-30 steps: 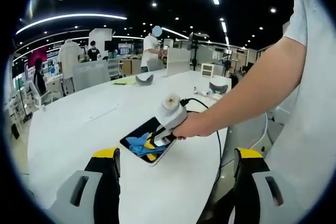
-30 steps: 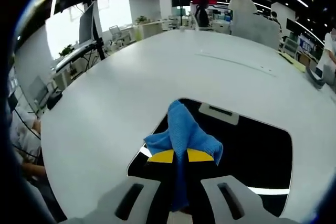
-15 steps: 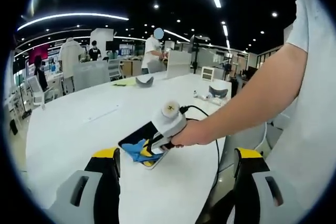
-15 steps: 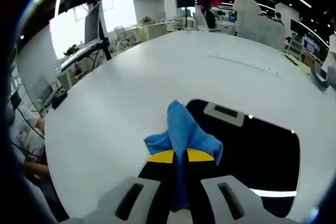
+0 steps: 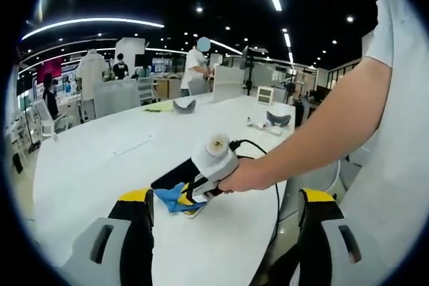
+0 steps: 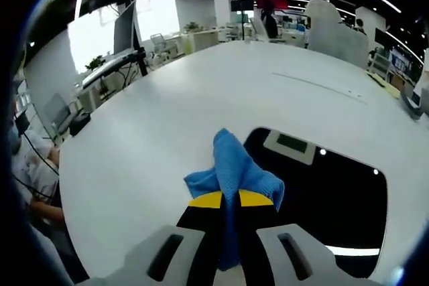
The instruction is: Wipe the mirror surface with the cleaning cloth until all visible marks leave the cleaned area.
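On the white table (image 6: 154, 118) we are seeing the mirror (image 6: 328, 199) lying flat, dark and reflecting ceiling lights, with the cleaning cloth (image 6: 234, 169) bunched at its near-left corner. The right gripper (image 6: 226, 200) is pinching the blue cloth between closed jaws, yellow pads either side of the fold. In the left gripper view the same gripper, held by the person's hand (image 5: 244, 175), is pressing the cloth (image 5: 173, 199) onto the mirror (image 5: 175, 177) near the table's edge. The left gripper (image 5: 224, 199) is hanging apart, jaws spread wide, gripping nothing.

What we are flagging as risk:
- The cloth is sitting right at the mirror's corner, partly over bare table; a stroke from here could be running off the glass and wiping table instead.
- The mirror is lying loose with nothing bracing it, and the left gripper is not steadying it, so a hard push may be sliding it toward the table edge.
- Only a small wad is touching the glass, so marks could be getting missed; we cannot tell from these views whether any marks remain.
- The cable (image 5: 261, 140) trailing from the right gripper could be dragging over the surface.

Around: small objects (image 5: 268, 125) are sitting far across the table, people standing at desks beyond, well apart. Nothing is blocking the wiping path.
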`<state>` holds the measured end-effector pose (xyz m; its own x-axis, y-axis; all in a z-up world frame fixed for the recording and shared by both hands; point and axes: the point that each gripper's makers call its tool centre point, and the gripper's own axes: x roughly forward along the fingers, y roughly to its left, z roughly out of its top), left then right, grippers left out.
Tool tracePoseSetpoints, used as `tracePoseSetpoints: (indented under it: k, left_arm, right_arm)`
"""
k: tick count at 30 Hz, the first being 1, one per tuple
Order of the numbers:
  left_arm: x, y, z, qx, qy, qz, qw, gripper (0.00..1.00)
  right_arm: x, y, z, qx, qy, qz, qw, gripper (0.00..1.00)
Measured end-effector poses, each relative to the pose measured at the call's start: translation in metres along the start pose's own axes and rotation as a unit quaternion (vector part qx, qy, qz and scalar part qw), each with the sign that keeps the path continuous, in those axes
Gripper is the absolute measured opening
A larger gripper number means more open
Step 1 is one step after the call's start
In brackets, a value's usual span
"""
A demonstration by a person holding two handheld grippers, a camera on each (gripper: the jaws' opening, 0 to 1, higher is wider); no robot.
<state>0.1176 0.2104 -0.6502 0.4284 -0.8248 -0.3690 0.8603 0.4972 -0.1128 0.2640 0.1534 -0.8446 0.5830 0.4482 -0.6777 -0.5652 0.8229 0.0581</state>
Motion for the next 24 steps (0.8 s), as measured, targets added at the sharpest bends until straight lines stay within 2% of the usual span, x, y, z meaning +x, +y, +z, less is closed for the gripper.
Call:
tracePoseSetpoints:
  k: [18, 24]
  left_arm:
    - [0.013, -0.009, 0.004, 0.002, 0.005, 0.006, 1.0, 0.89]
    - [0.02, -0.015, 0.003, 0.002, 0.011, 0.006, 0.9999, 0.88]
  right_arm:
    - [-0.003, 0.006, -0.003, -0.019, -0.01, 0.029, 0.9993, 0.01]
    - [-0.005, 0.007, -0.004, -0.04, -0.009, 0.038, 0.9984, 0.01]
